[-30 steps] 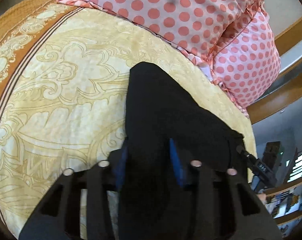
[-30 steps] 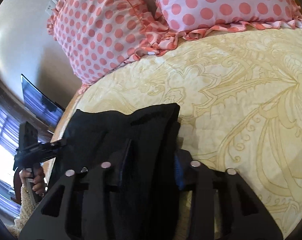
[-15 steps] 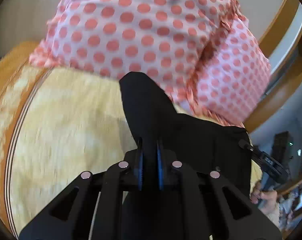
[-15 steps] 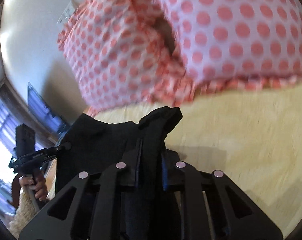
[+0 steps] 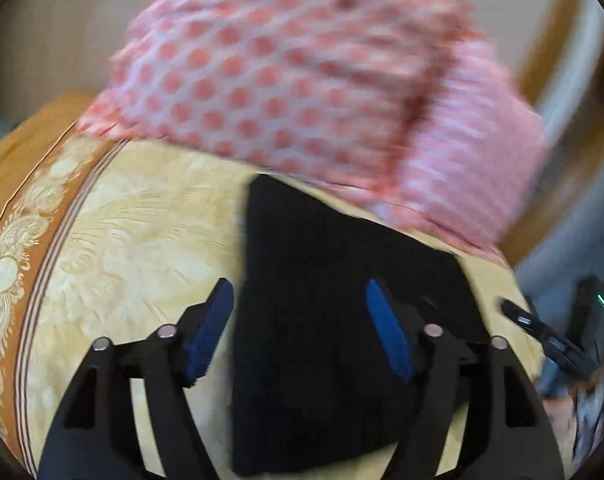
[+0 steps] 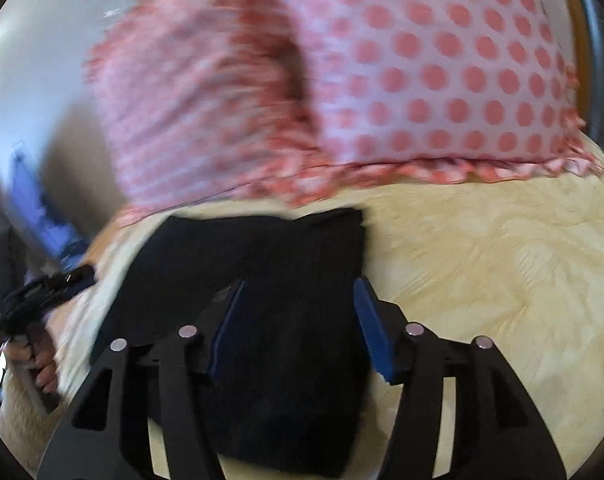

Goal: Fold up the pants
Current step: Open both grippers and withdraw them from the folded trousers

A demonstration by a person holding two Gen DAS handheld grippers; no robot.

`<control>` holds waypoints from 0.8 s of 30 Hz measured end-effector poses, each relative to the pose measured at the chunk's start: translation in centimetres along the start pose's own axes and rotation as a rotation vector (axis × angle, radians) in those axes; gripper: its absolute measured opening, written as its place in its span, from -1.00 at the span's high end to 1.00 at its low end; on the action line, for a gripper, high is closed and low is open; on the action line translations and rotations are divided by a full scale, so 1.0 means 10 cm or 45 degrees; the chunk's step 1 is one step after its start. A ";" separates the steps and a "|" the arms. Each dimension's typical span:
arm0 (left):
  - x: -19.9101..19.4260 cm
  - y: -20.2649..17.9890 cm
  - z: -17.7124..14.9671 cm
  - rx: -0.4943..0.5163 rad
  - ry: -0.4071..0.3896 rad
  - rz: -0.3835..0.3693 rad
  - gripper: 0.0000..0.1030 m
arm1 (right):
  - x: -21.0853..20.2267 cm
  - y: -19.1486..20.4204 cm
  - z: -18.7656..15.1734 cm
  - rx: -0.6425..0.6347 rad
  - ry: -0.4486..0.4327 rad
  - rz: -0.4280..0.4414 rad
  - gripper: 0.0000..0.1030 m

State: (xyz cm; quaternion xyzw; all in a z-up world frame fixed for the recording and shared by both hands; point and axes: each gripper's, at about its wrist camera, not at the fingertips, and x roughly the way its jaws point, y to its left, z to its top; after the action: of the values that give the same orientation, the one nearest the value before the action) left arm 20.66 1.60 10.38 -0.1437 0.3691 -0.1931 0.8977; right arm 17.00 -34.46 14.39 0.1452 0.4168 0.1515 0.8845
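The bed (image 5: 133, 240) fills most of what I can see, spread with a cream-yellow cover in a swirling leaf pattern and edged with an orange-brown border on the left wrist view's side. At its head, two pink pillows (image 6: 442, 80) with coral polka dots and frilled hems lean side by side; both are smeared by motion blur, so their outlines are only rough.

The pants (image 5: 322, 320), black and folded into a compact thick bundle, lie flat on the cover just below the pillows, the far corner nearly reaching the frilled hem.

The left claw (image 5: 299, 328) sits wide open over the bundle, its blue pads (image 5: 205, 332) spread to either side of the dark cloth and pinching nothing. The right claw (image 6: 297, 328) is likewise parted, one pad over the fabric and the other at the bundle's right edge, gripping nothing.

In the right wrist view, the person's left hand (image 6: 37, 364) wraps the other tool's handle at the bed's left edge.
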 end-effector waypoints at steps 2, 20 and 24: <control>-0.07 -0.19 -0.20 0.059 0.012 -0.069 -0.57 | 0.01 0.17 -0.16 -0.041 0.036 0.036 -0.11; -0.49 -0.71 -1.30 0.411 -0.138 0.414 -0.89 | -0.57 0.70 -1.17 -0.055 -0.213 -0.350 -0.97; -0.56 -0.63 -1.60 0.403 -0.117 0.464 -0.89 | -0.43 0.79 -1.44 -0.101 -0.203 -0.406 -0.97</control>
State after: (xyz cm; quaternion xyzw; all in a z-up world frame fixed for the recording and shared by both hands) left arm 4.03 -3.33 5.32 0.0591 0.3128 -0.0769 0.9448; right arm 2.02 -27.00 11.61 0.0537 0.3567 0.0135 0.9326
